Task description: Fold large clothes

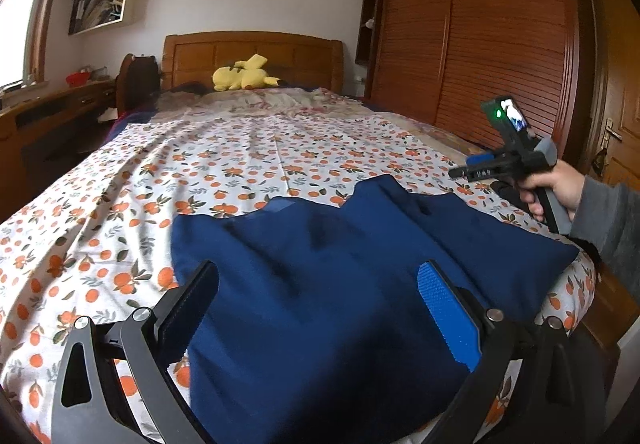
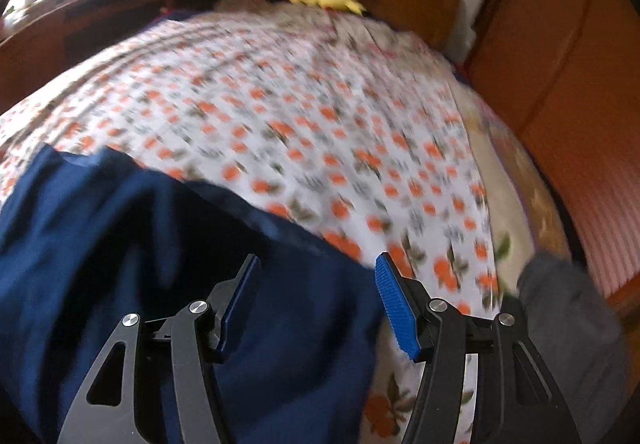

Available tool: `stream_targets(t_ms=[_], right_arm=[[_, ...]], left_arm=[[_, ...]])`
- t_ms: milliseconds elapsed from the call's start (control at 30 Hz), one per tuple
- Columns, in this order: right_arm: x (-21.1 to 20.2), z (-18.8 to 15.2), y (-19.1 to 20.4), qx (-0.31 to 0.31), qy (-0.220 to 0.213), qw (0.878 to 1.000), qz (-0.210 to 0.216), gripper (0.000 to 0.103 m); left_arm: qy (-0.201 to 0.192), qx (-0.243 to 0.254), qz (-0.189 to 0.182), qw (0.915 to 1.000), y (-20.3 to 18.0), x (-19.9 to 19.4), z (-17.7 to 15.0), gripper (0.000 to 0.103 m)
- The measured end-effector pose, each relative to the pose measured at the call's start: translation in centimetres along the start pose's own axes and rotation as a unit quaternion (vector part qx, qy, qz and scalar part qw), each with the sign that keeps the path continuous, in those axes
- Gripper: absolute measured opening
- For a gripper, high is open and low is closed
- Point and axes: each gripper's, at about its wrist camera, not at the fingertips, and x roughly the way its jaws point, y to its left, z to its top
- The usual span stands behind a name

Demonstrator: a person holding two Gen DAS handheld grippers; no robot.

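Both tools, left tool and right tool, stand apart and empty over the half-folded blue garment at lower centre on the bed, so I judge the next fold needs a fresh grip on an edge.

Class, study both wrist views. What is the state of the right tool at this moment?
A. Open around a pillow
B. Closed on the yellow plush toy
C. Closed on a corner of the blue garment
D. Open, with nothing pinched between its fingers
D: the right tool has its fingers spread apart above the blue garment, with no cloth pinched between them.
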Motion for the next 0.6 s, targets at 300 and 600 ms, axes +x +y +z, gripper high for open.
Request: stream_targets(t_ms=[300, 600], right_arm=[[7.8, -3.0, -5.9, 0.109, 0.102, 0.989, 0.021, 0.043], [6.9, -0.9, -6.4, 0.079, 0.049, 0.996, -0.008, 0.002]], left_arm=[[0.017, 0.005, 0.0, 0.9998, -0.4, 1.6, -0.4, 0.1], [0.031, 0.01, 0.0, 0.9995, -0.7, 2.3, -0.9, 0.1]])
